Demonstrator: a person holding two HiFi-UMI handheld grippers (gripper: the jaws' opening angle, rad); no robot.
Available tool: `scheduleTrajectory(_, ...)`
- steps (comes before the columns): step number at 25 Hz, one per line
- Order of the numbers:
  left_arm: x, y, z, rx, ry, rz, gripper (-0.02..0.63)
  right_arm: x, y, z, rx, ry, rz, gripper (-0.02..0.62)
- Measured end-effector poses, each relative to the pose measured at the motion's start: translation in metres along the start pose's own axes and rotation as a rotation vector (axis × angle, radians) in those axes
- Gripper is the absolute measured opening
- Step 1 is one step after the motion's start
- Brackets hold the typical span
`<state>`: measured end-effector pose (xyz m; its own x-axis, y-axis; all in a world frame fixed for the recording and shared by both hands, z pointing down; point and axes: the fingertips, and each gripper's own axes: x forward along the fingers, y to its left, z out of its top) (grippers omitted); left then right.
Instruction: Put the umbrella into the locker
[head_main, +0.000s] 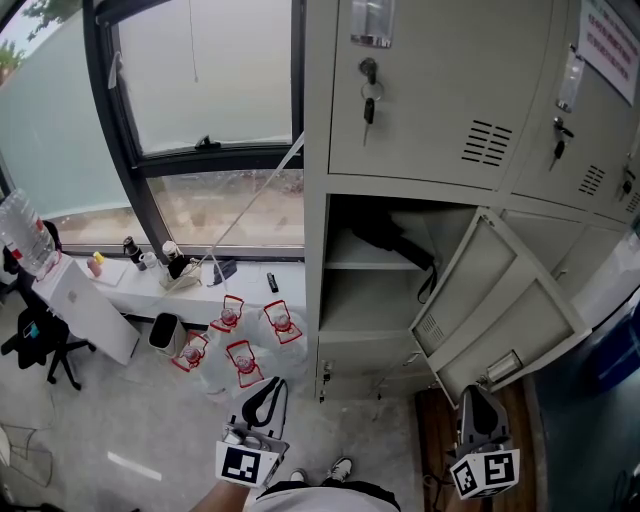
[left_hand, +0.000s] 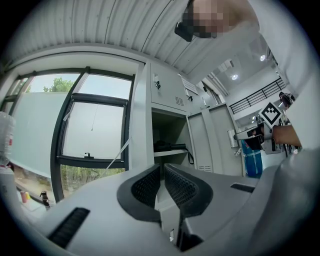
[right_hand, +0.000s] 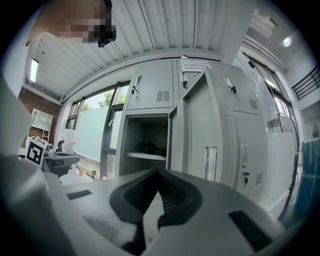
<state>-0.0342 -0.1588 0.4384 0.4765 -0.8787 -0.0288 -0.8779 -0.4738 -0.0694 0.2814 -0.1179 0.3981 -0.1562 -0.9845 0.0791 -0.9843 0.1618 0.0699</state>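
A black folded umbrella (head_main: 392, 240) lies on the shelf inside the open grey locker (head_main: 318, 300), its strap hanging over the shelf edge. The locker's door (head_main: 500, 305) stands swung out to the right. Both grippers hang low in front of the locker, well short of it and pointing level at it. My left gripper (head_main: 272, 382) is shut with nothing in it, left of the opening. My right gripper (head_main: 474, 392) is shut and empty, below the open door. The left gripper view shows the umbrella (left_hand: 167, 146) beyond the closed left gripper (left_hand: 162, 167). In the right gripper view the umbrella (right_hand: 152, 148) shows above the closed right gripper (right_hand: 158, 171).
Several large water bottles (head_main: 240, 345) with red labels stand on the floor left of the locker. The window sill (head_main: 250, 272) carries small bottles and cups. A white box (head_main: 85, 305) and an office chair (head_main: 40, 345) are at far left. My shoes (head_main: 320, 470) show at the bottom.
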Motion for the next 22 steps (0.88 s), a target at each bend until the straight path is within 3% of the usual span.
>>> scheduleTrajectory(22, -0.0014, -0.0019, -0.0022, -0.018, -0.001, -0.005, 0.044, -0.0018, 0.0096, -0.0027, -0.031, 0.016, 0.006, 0.017)
